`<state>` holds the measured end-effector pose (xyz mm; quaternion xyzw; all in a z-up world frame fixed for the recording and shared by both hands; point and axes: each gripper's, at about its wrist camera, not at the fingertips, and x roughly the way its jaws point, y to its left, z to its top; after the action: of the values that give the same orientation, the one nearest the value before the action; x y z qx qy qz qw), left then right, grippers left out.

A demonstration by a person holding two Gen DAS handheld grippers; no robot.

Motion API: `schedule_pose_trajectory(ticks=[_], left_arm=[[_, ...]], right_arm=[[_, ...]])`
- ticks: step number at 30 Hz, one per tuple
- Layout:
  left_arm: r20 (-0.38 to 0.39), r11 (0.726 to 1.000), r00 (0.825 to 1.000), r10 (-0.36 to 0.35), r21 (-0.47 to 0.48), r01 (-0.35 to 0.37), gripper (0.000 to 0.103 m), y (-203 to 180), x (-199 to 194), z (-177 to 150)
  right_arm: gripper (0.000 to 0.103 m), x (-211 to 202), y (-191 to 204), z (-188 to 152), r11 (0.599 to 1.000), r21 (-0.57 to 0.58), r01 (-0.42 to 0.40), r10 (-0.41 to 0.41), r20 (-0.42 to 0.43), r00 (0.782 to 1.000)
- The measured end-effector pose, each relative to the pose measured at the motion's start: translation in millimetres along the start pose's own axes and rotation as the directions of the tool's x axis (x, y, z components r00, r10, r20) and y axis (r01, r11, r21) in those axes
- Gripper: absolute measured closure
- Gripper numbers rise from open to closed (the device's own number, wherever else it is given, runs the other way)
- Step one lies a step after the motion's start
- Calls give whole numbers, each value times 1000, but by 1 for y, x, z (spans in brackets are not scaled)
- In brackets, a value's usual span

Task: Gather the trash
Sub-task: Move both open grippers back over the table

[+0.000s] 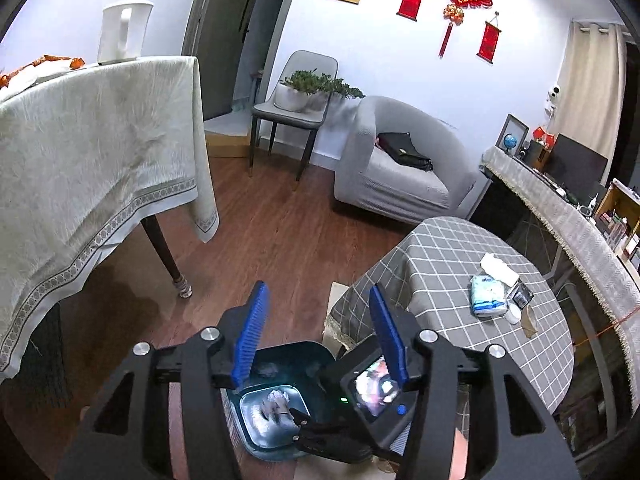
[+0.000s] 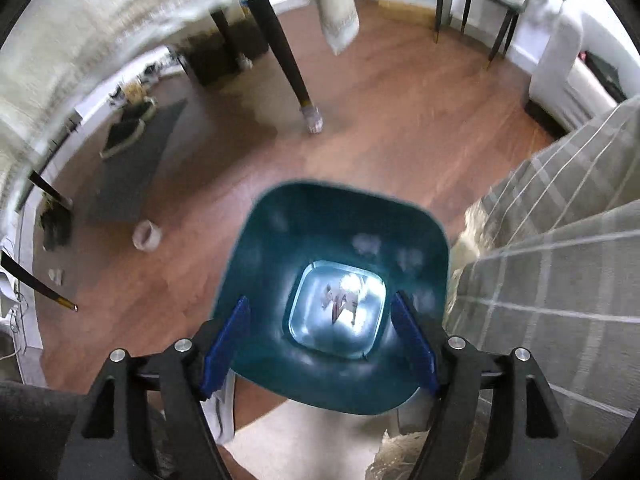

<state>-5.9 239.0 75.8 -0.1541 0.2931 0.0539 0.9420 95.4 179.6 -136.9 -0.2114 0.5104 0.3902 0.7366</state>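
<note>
The left gripper, a black two-finger frame with ribbed blue pads, has its fingers spread wide with nothing between them, and it points forward and slightly downward. The right gripper, of the same black build with blue pads, is also spread wide and empty, and it points steeply downward. In the left wrist view, the right gripper's black body sits below and just right of the left fingertips, its small screen lit.
</note>
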Motion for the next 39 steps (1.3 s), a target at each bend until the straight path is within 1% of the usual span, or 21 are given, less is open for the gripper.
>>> schedule_pose_trajectory(ticks=[3, 5, 6, 8, 12, 16, 17, 18, 20, 21, 24, 26, 29, 31, 33, 36, 39], left_arm=[[23, 1000, 1000, -2, -2, 2, 45, -1, -6, 3], [43, 1000, 999, 0, -7, 0, 43, -1, -11, 7], [49, 1000, 999, -1, -11, 1, 42, 0, -13, 8], [65, 1000, 998, -7, -25, 8, 40, 0, -16, 12], [81, 997, 996, -42, -55, 47, 36, -4, -17, 17], [76, 999, 996, -43, -26, 45, 33, -23, -7, 16], [73, 998, 996, -55, -25, 57, 32, -28, -3, 15], [68, 996, 995, -79, -28, 81, 31, -35, 2, 14], [59, 994, 992, -109, -19, 111, 29, -49, 9, 11], [54, 993, 992, -117, -5, 117, 29, -58, 14, 10], [37, 991, 991, -127, 35, 126, 27, -81, 26, 5], [20, 991, 992, -126, 51, 125, 27, -93, 36, 2], [-14, 989, 990, -139, 56, 140, 27, -110, 53, -4], [-37, 986, 988, -150, 64, 152, 27, -123, 64, -9], [-54, 984, 987, -154, 81, 158, 25, -135, 75, -14], [-82, 979, 980, -180, 87, 187, 22, -152, 90, -24], [-111, 973, 973, -203, 91, 213, 22, -170, 106, -32]], right_arm=[[29, -30, 1, 4, 1000, -8, -22, 23, 71, 997], [30, -53, 1, 6, 999, -18, -37, 39, 125, 991], [33, -61, 1, 7, 999, -21, -38, 41, 145, 989], [37, -81, 0, 9, 999, -30, -37, 42, 187, 982], [39, -120, -7, 9, 999, -45, -13, 24, 252, 968], [39, -161, -23, 4, 998, -42, 37, -22, 318, 948], [39, -168, -29, 1, 998, -30, 47, -34, 335, 942], [40, -177, -38, -4, 999, -6, 45, -40, 362, 931], [44, -186, -54, -14, 999, 43, 18, -34, 393, 919], [45, -188, -61, -20, 998, 62, 12, -36, 402, 915], [45, -193, -80, -33, 995, 83, 50, -79, 399, 914], [45, -201, -97, -44, 991, 113, 65, -107, 409, 906], [45, -208, -121, -57, 984, 160, 74, -136, 420, 897], [45, -211, -138, -67, 978, 199, 65, -145, 425, 893], [45, -215, -154, -77, 970, 228, 81, -174, 422, 890], [45, -219, -172, -87, 961, 256, 105, -208, 415, 886], [45, -226, -190, -103, 948, 297, 118, -241, 423, 874]])
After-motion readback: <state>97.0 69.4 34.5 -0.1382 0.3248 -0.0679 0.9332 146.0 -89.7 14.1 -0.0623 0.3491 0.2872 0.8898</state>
